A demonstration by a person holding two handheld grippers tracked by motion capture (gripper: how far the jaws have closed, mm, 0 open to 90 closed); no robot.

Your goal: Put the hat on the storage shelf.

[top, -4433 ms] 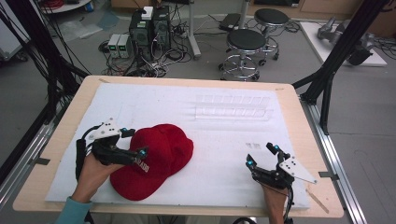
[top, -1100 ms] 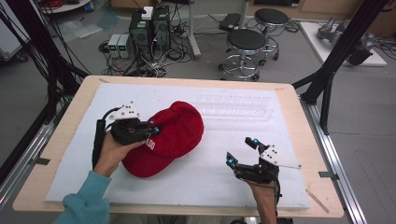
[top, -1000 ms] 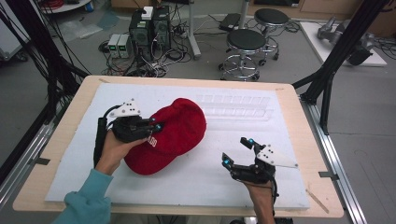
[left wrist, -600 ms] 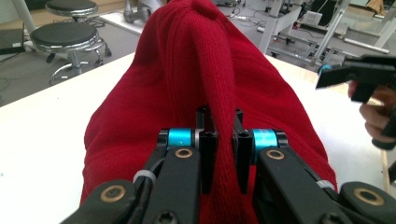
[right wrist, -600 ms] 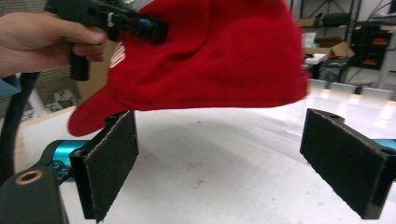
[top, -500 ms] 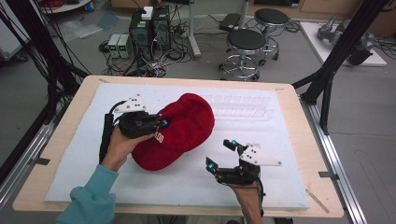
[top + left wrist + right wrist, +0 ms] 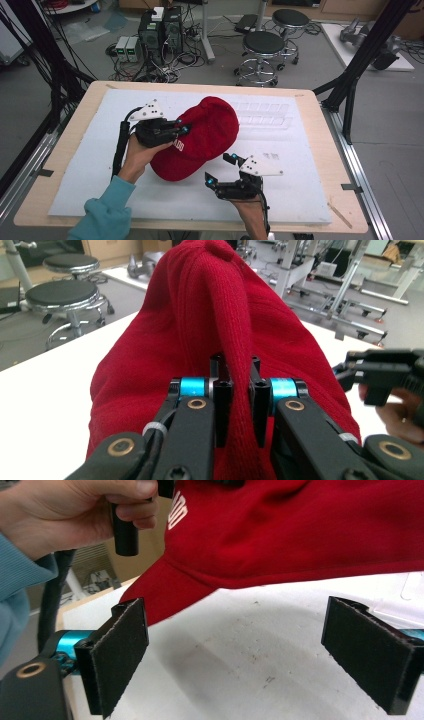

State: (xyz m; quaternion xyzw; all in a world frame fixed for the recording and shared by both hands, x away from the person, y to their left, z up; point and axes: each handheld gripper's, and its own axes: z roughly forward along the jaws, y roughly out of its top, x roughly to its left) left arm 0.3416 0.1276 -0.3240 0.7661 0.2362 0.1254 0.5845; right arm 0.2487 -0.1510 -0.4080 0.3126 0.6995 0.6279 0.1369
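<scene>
A red cap (image 7: 200, 137) with white lettering hangs lifted over the middle of the white mat (image 7: 90, 135). My left gripper (image 7: 182, 130) is shut on a fold of the cap's knit crown (image 7: 235, 340), pinched between its two black jaws. My right gripper (image 7: 220, 167) stands open just in front of and below the cap, its two padded fingers (image 7: 117, 652) wide apart. In the right gripper view the cap's brim (image 7: 175, 592) floats above the mat, ahead of the jaws and nearer the left pad, touching neither.
A clear plastic tray (image 7: 265, 114) lies flat on the mat behind the cap at the right. The mat covers a wooden table (image 7: 320, 125). Stools (image 7: 262, 47) and computer gear (image 7: 160, 30) stand on the floor beyond the far edge.
My left gripper has carried the cap up and toward the table's middle, raising it off the mat. My right gripper has moved left toward the cap's brim, still open.
</scene>
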